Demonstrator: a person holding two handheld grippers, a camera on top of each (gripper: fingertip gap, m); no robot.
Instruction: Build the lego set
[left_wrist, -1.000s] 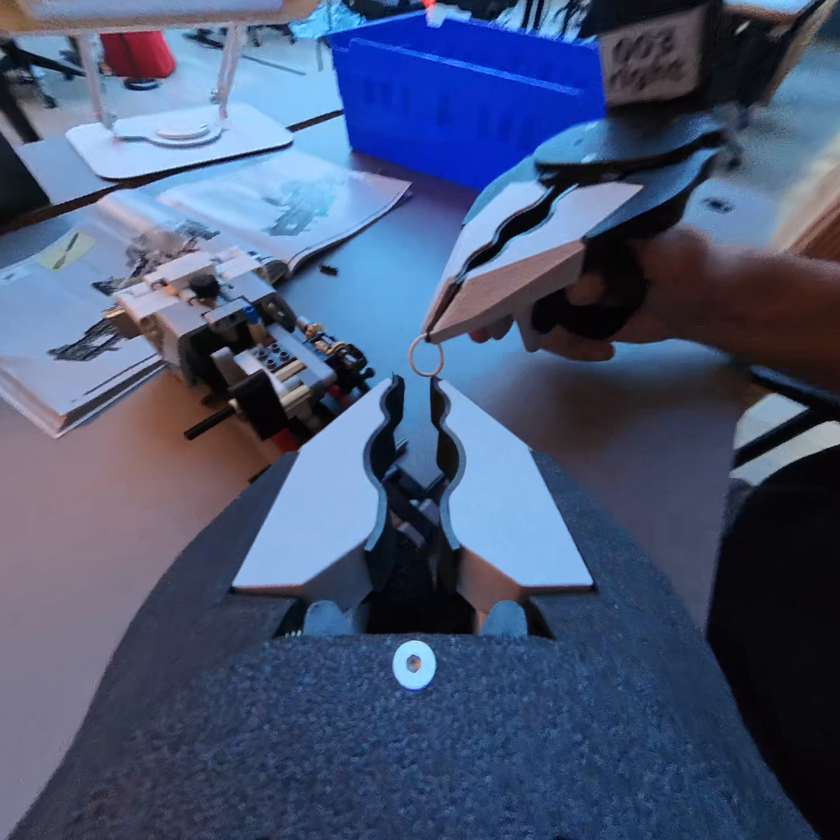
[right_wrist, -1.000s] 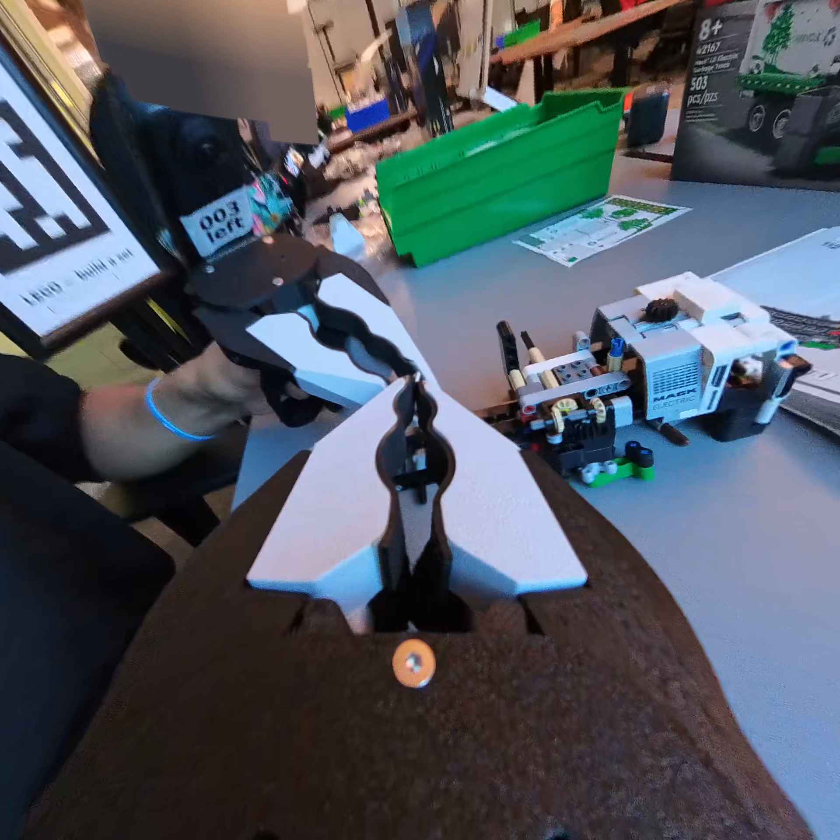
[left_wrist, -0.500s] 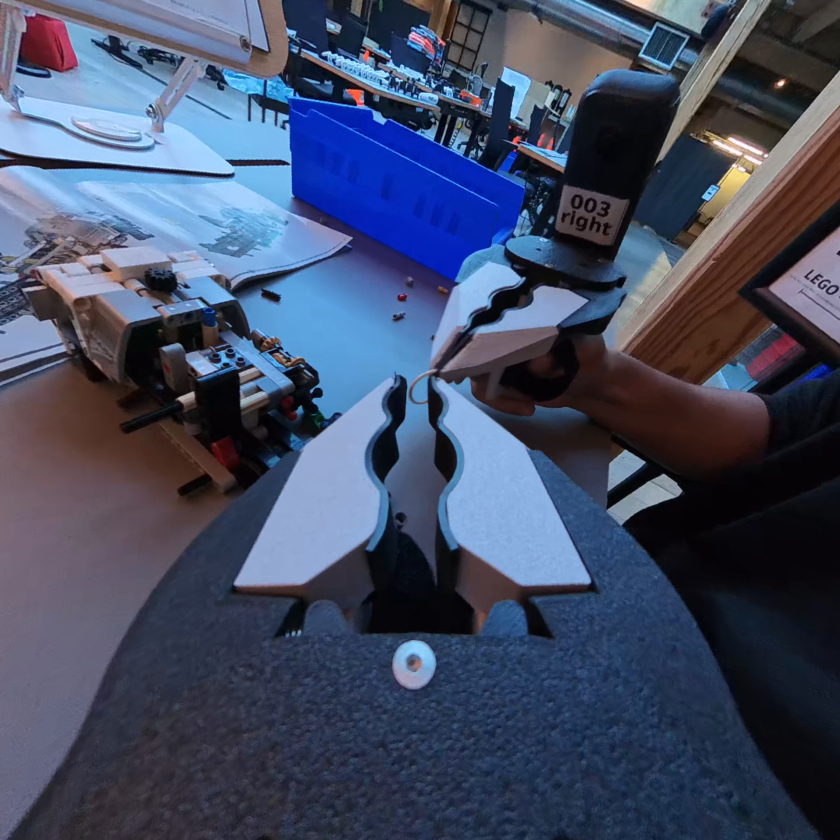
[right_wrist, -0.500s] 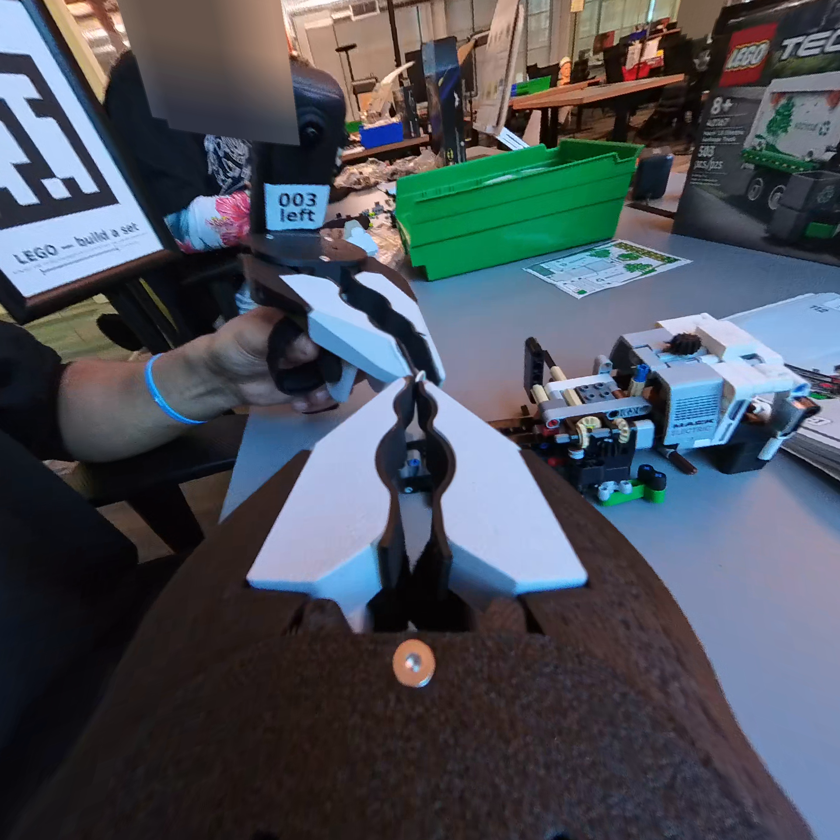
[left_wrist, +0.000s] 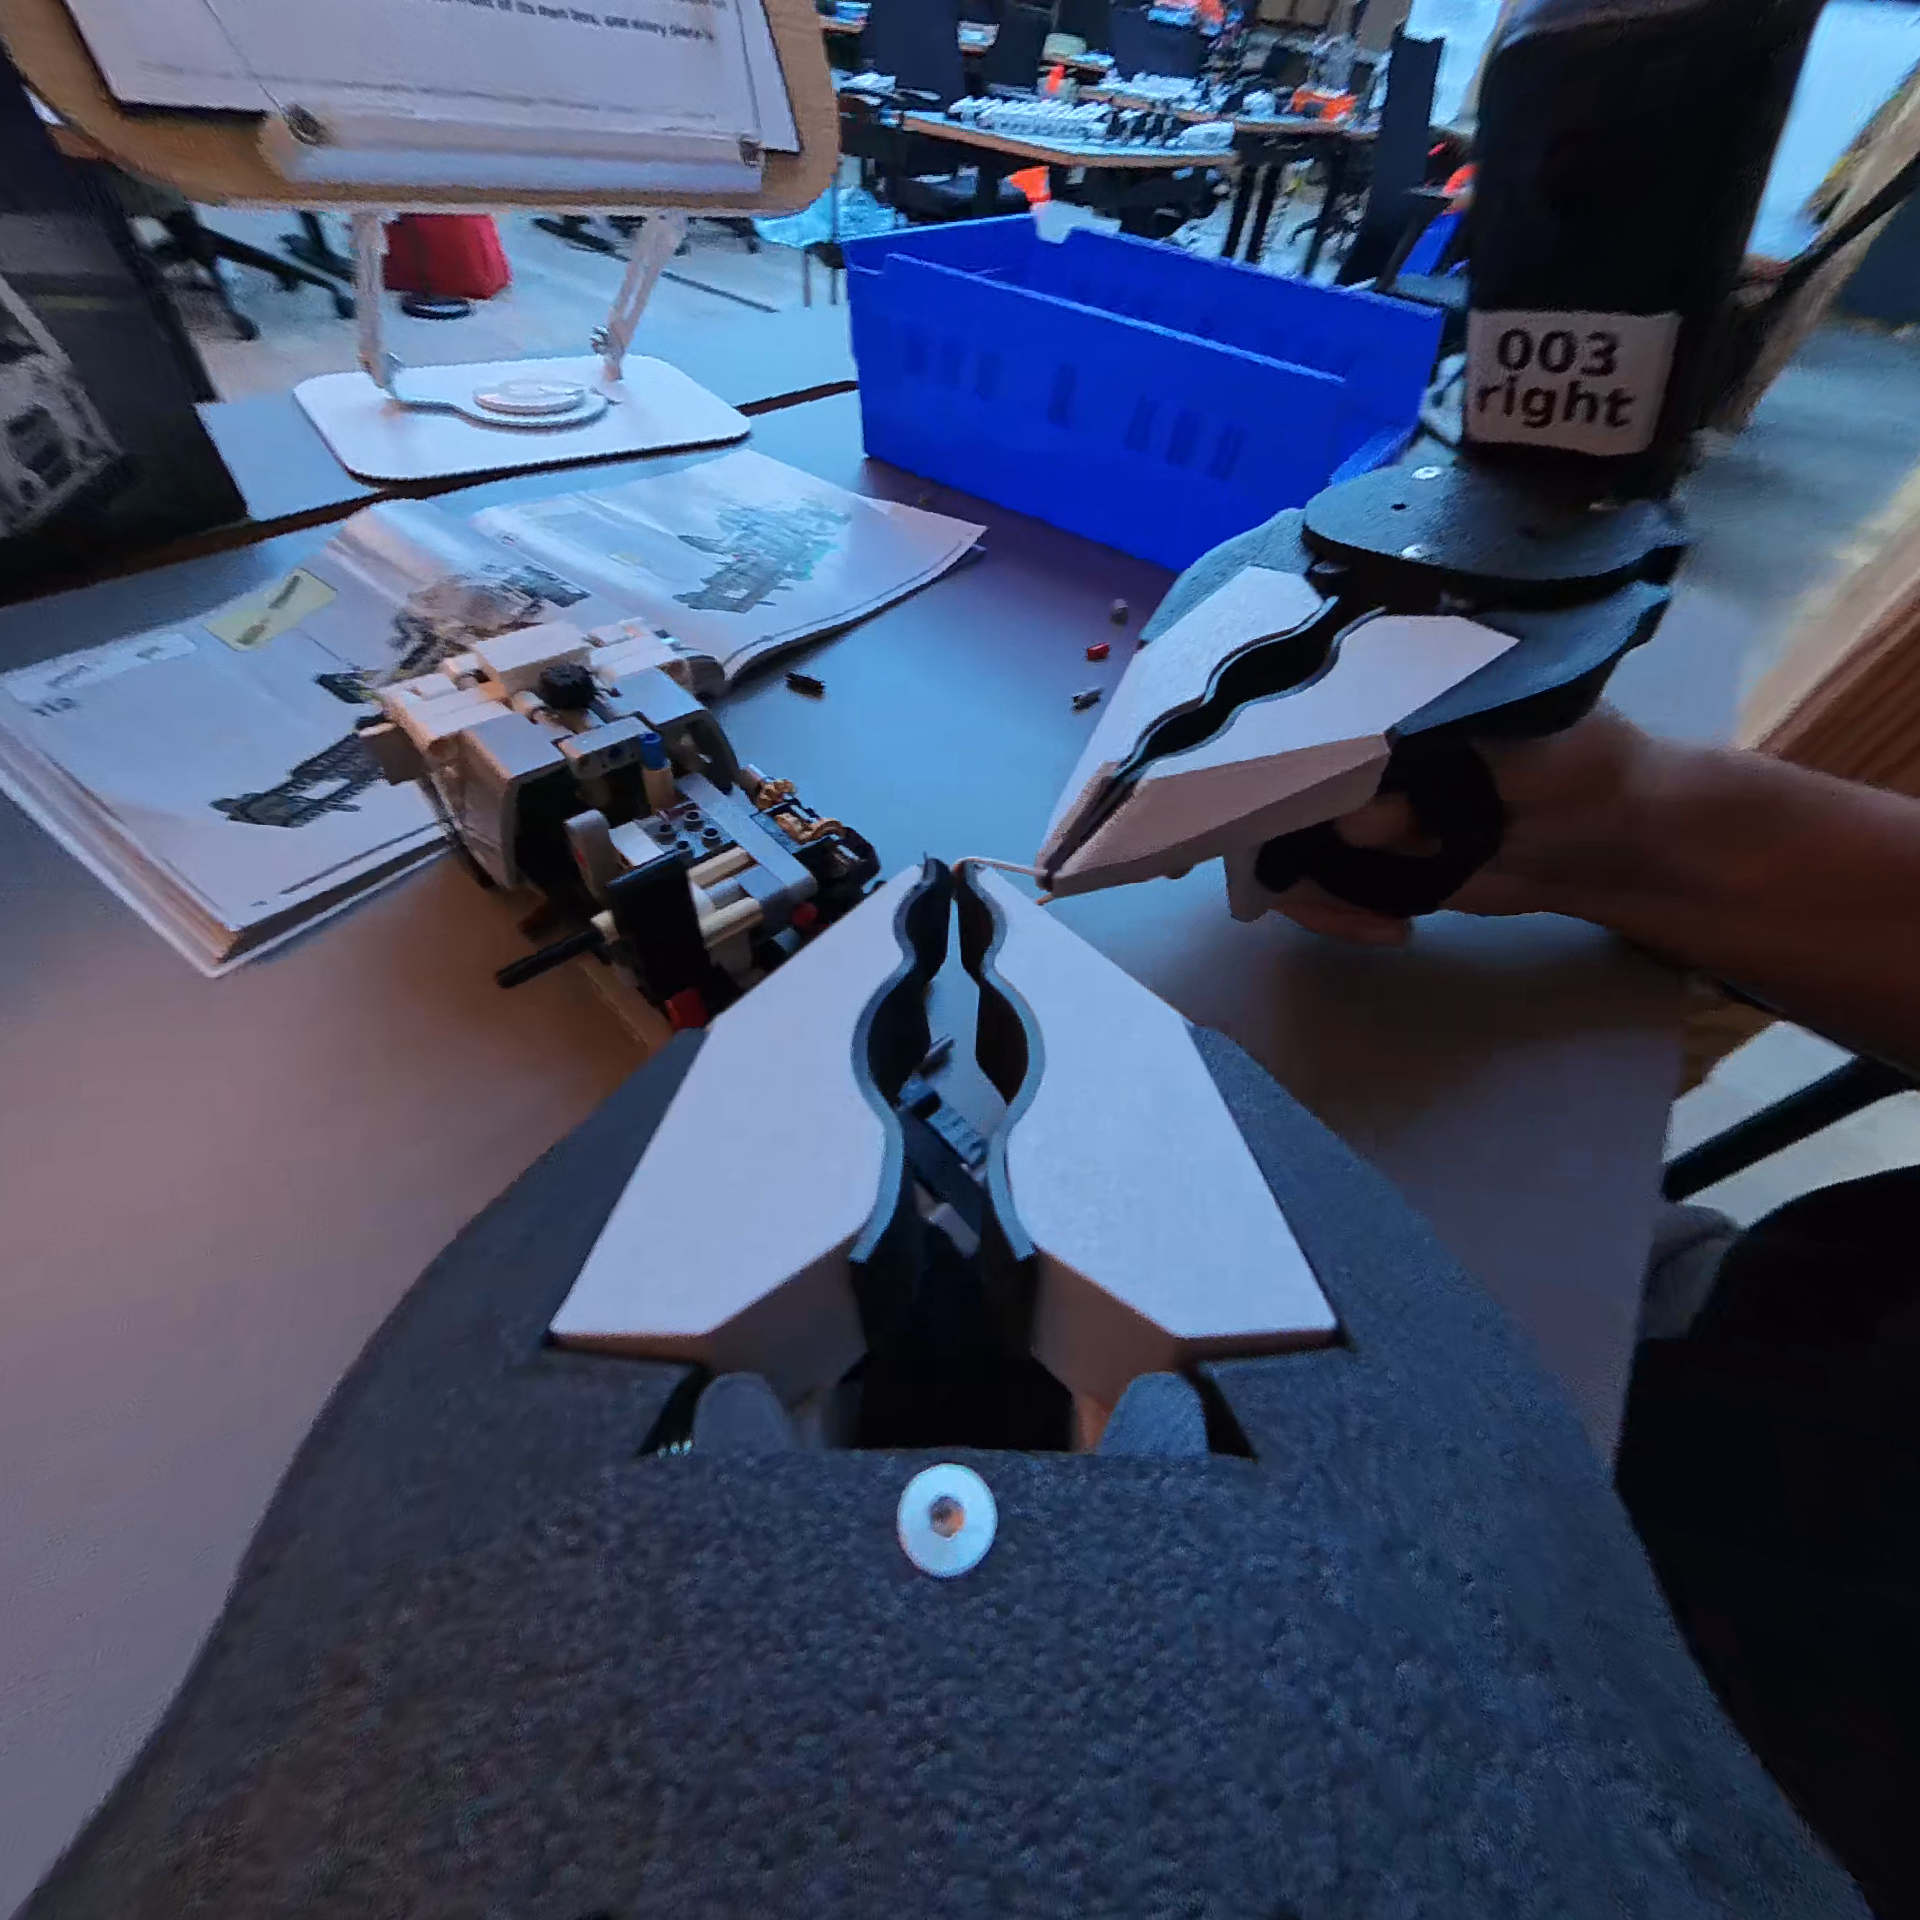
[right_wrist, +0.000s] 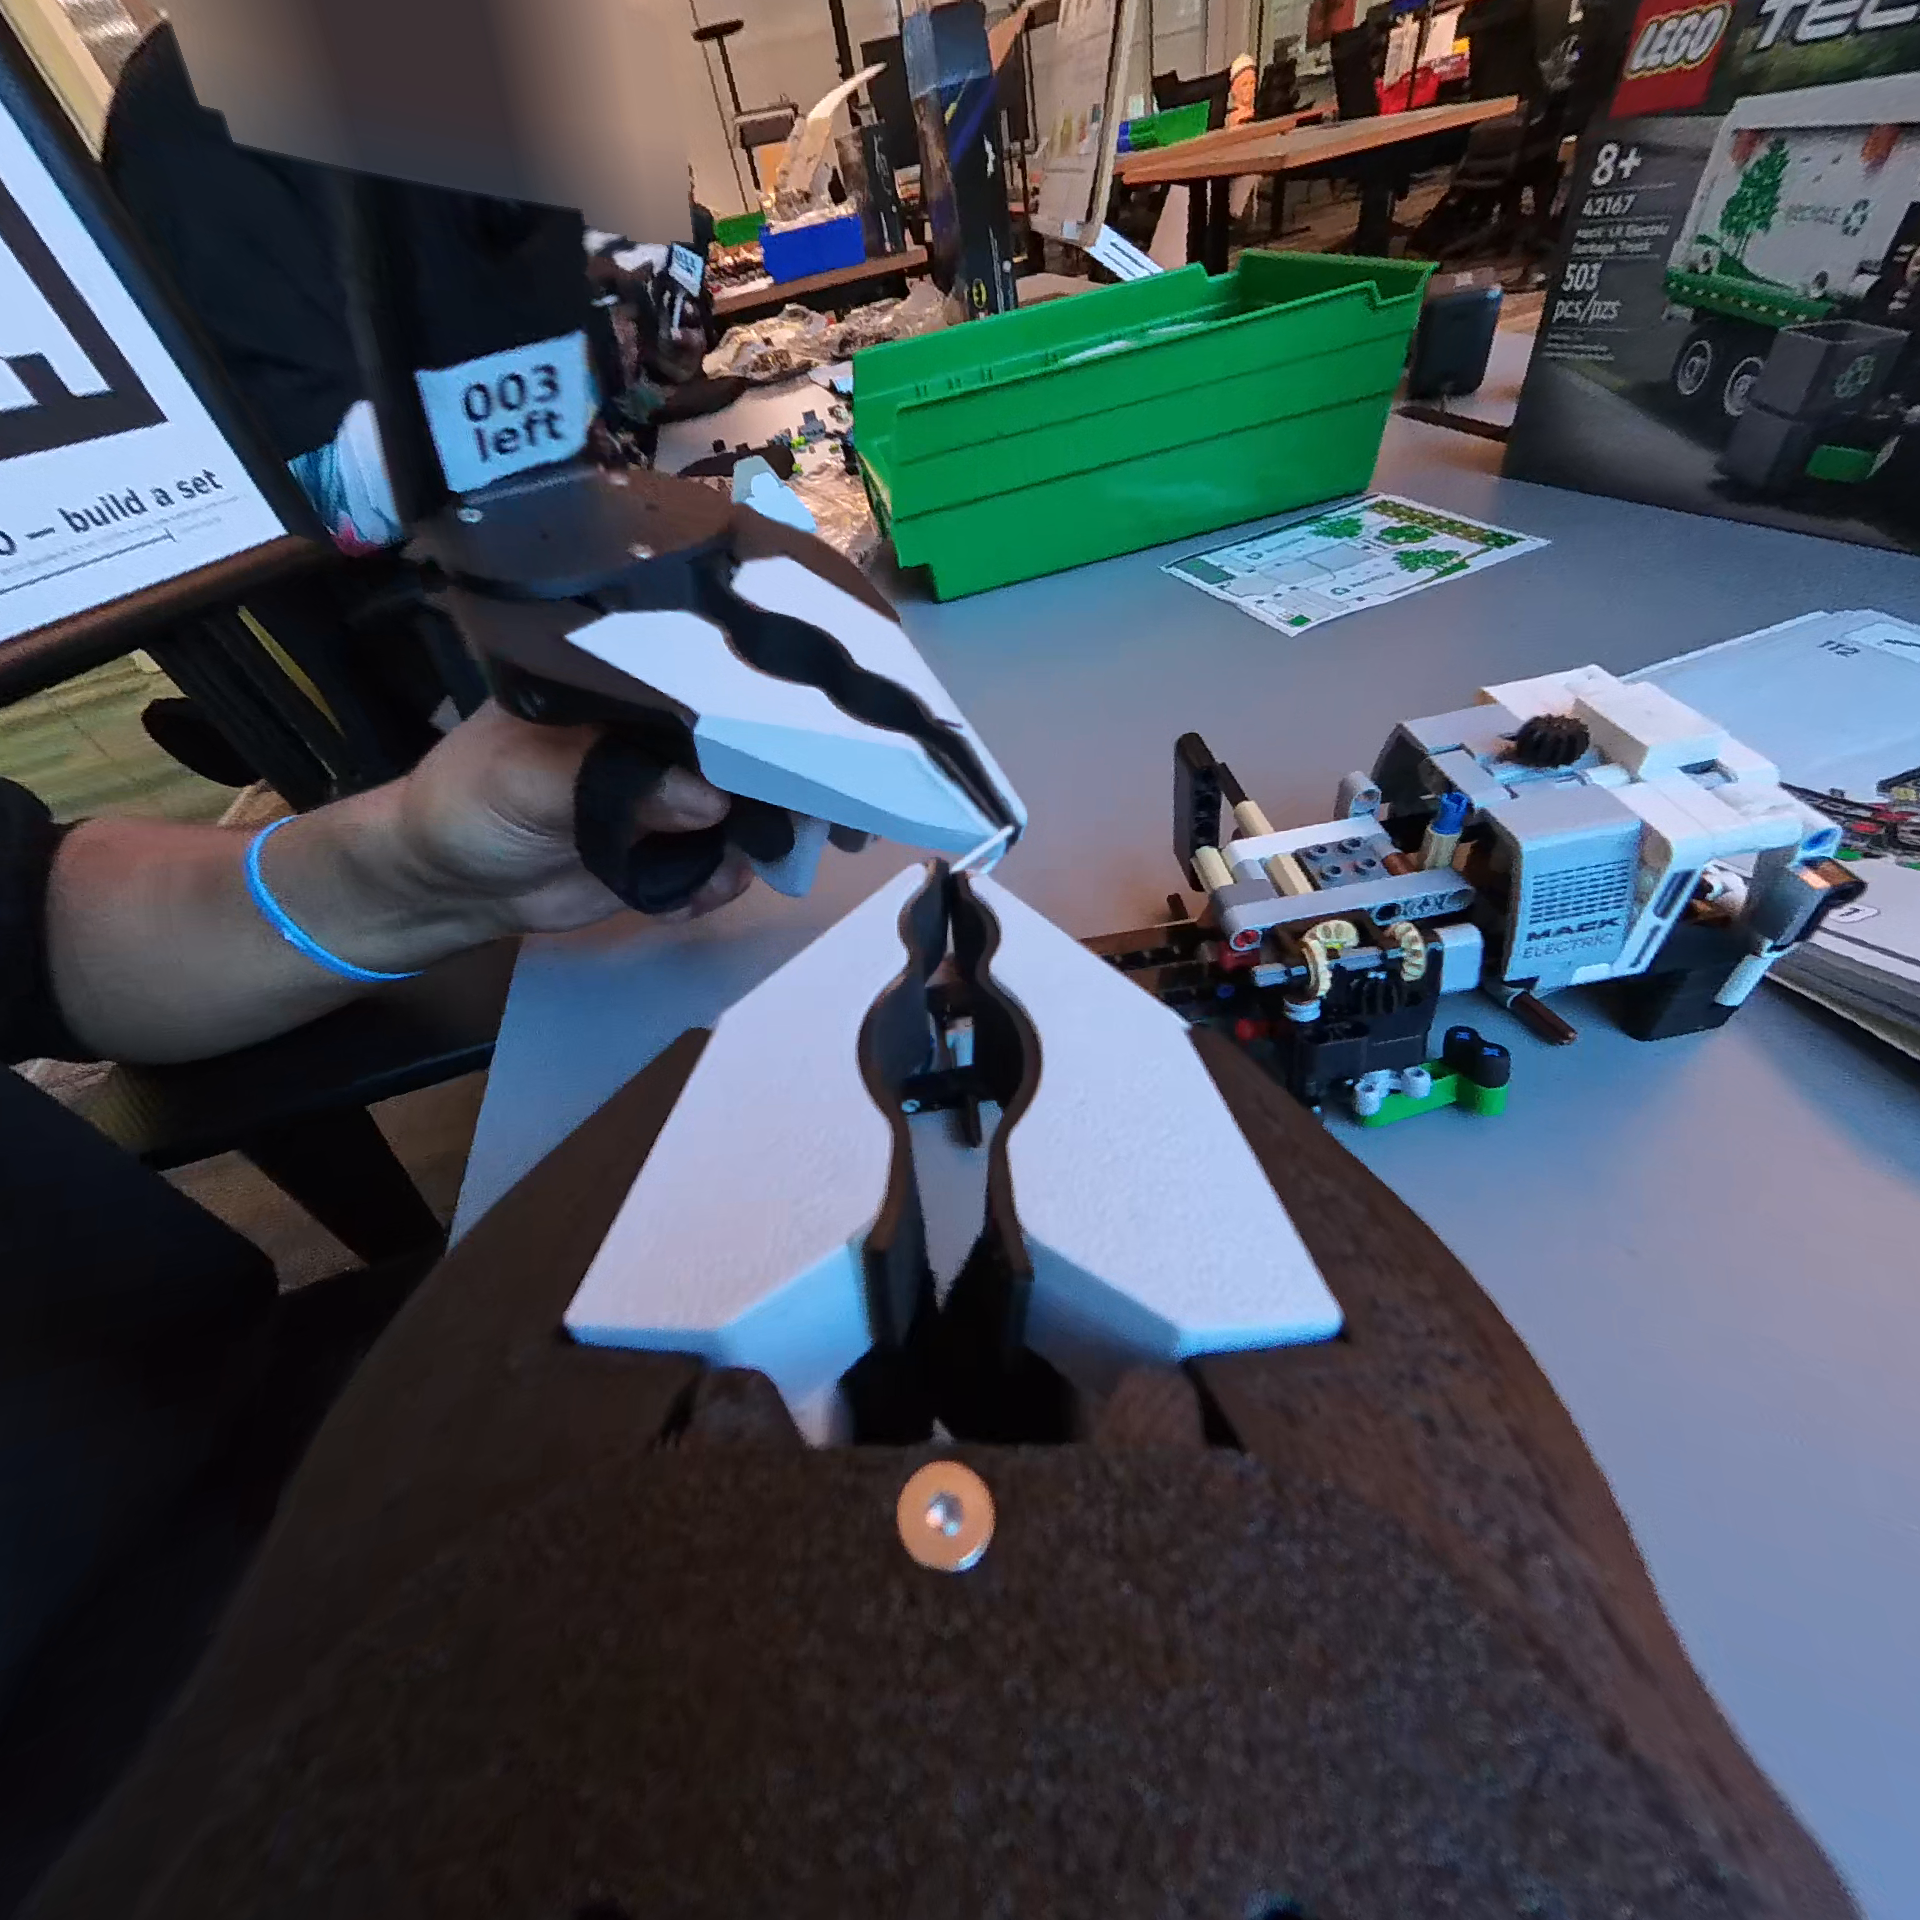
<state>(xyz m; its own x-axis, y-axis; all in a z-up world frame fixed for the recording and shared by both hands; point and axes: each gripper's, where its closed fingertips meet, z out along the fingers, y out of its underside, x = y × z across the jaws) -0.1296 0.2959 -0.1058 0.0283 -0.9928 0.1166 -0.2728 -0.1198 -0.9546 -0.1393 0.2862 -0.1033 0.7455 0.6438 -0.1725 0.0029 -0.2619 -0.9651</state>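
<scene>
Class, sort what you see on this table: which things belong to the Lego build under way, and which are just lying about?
In use: left tongs, right tongs, thin tan band pinched between them, part-built truck, open instruction booklet.

Lying about: blue bin, green bin, set box, printed sheet, loose small pieces.

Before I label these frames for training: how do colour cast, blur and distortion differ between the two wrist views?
Left wrist view: warm, pinkish-brown cast on the table, background motion-blurred, the blue bin bent by wide-angle distortion. Right wrist view: cooler, the table grey-blue, the truck model fairly sharp, the green bin sharp, edges stretched, a privacy blur patch at top left.
</scene>
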